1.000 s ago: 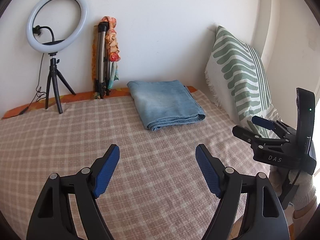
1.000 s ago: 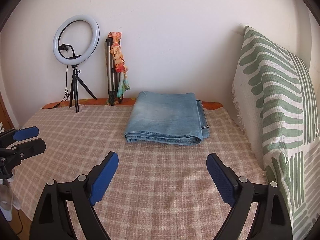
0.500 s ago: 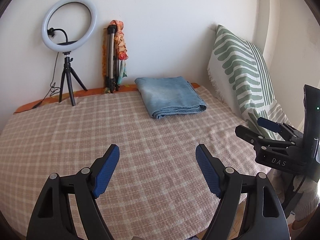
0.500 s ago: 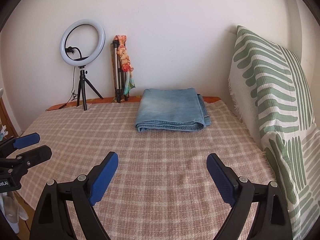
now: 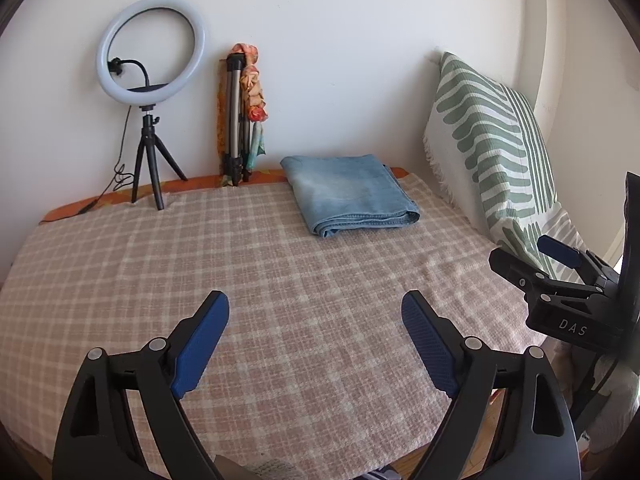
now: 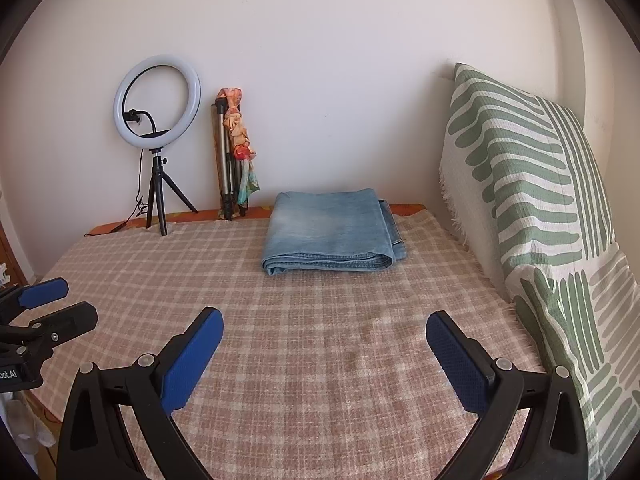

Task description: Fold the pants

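White walls back a bed [image 5: 240, 280] covered with a pink-and-cream checked blanket [image 6: 320, 340], with an orange sheet edge showing along the far side. Folded blue denim pants [image 5: 348, 194] lie flat near the far edge of the blanket, close to the wall, a compact stack with the rounded fold facing the cameras. To their right, a green-and-white patterned cushion [image 6: 528, 208] leans upright against the side wall. To their left, a folded tripod [image 5: 234, 120] wrapped with a colourful scarf [image 5: 254, 92] stands against the wall, and further left a ring light [image 5: 152, 48] sits on a small black tripod at the blanket's far edge, its cable trailing down.

Both tools hover over the near part of the blanket, well apart from the pants. Left gripper [image 5: 316, 340] has its jaws spreading wide, blue pads facing each other, nothing between them. Right gripper [image 6: 324, 354] is likewise widening, its jaws bare, with only blanket seen through the gap. Each gripper appears at the edge of the other's view.
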`<state>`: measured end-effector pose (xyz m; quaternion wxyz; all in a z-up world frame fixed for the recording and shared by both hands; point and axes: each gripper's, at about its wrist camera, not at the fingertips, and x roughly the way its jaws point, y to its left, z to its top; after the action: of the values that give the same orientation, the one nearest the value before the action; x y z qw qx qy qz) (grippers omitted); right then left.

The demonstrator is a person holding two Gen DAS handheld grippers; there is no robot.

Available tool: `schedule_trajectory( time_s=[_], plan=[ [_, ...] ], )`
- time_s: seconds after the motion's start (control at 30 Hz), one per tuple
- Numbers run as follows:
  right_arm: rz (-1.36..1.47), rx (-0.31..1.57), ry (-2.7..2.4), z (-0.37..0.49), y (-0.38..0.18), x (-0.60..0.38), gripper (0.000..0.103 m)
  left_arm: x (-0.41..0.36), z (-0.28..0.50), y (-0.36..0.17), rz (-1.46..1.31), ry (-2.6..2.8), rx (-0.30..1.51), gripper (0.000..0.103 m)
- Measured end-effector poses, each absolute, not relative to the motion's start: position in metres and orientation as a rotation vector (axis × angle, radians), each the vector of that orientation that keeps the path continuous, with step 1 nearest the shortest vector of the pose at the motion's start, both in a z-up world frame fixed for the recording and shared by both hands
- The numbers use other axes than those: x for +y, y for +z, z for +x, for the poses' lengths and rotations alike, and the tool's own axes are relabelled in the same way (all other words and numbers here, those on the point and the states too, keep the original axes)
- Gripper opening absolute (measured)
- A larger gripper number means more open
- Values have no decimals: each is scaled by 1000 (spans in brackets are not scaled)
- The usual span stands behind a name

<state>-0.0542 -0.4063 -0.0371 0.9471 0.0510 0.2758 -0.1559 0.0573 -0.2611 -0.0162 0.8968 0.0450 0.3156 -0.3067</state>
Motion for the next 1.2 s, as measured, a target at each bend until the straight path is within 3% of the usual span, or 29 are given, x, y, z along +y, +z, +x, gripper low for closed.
schedule_trajectory(
  time_s=[0.1,1.2],
  plan=[
    [104,565,-323,-54,-38,-407,103,-261,57,-15,101,-615,650,99],
    [105,581,-314,-54,-40,-400,103,-260,54,-10,130,-578,641,100]
  ],
)
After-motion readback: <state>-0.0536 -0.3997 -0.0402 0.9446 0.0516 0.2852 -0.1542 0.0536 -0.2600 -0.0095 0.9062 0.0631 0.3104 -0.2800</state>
